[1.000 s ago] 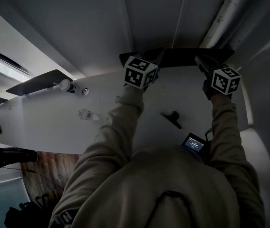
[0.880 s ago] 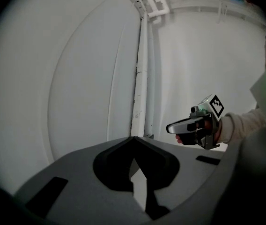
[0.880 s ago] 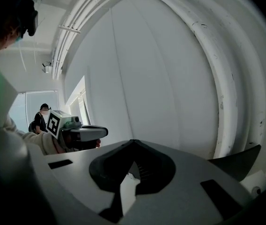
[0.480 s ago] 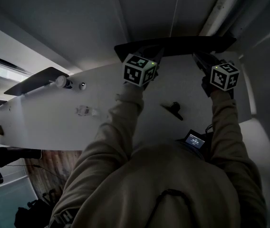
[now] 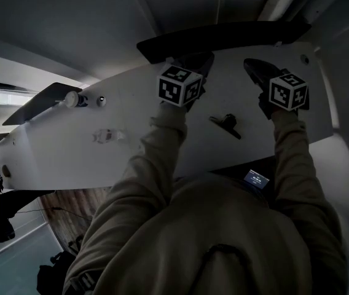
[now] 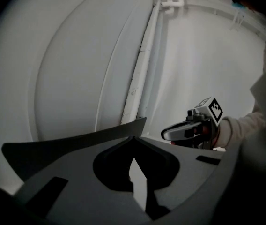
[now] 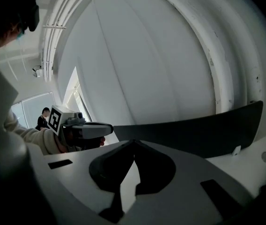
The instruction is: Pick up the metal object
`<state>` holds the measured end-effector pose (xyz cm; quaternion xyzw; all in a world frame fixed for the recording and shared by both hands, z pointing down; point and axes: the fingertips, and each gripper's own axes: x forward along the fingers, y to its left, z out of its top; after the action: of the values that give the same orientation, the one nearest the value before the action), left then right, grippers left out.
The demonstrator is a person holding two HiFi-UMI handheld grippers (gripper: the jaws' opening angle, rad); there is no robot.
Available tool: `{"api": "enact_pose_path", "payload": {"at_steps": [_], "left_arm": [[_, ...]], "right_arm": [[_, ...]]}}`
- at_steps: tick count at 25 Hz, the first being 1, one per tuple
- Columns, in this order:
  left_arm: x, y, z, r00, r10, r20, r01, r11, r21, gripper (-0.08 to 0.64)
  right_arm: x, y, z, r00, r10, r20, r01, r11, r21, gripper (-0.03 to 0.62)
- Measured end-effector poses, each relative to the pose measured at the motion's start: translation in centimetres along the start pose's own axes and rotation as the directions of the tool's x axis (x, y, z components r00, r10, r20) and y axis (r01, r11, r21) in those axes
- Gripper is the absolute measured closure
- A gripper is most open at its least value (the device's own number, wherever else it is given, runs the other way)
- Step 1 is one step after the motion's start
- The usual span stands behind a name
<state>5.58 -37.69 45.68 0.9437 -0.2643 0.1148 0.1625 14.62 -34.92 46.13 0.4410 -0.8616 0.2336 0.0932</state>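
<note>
Lying on the white table (image 5: 131,125), the metal object (image 5: 226,123) showed in the head view as a small dark piece with a short arm sticking out; its exact form was too dim to tell. It sat between the person's two sleeves, nearer to the body than either gripper's tips, and nothing touched it.

The left gripper (image 5: 198,61) hung above the table to the object's left and beyond it, its jaws together at the tips with nothing between them. The right gripper (image 5: 253,68) hung to the object's right, also beyond it, its jaws likewise together and empty. Both pointed toward the far edge, where a long dark board (image 5: 223,39) lay across the table. A small pale item (image 5: 108,135) lay well apart to the left.

By my reading, the step in hand was the approach: no grasp had begun, and both tools had overshot the target. The next move would call for one gripper, probably the right, to draw back toward the person, tip downward, spread its jaws wide enough to straddle the piece, and come down over its narrowest part before closing.
</note>
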Motion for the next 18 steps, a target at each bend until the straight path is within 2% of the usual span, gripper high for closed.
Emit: {"api": "enact_pose_path", "payload": {"at_steps": [14,18], "left_arm": [[3.2,-1.7,-7.6,0.994,-0.057,-0.095,0.051,0.997,-0.063,0.566],[3.6,-1.8,-9.8,0.992,-0.059,-0.109,0.047,0.993,-0.108,0.566]], "right_arm": [[0.2,-0.8,-7.9,0.996,0.001,-0.094,0.007,0.997,0.081,0.572],[0.2,-1.3,-10.4,0.992,-0.004,-0.124,0.016,0.995,0.099,0.572]]}}
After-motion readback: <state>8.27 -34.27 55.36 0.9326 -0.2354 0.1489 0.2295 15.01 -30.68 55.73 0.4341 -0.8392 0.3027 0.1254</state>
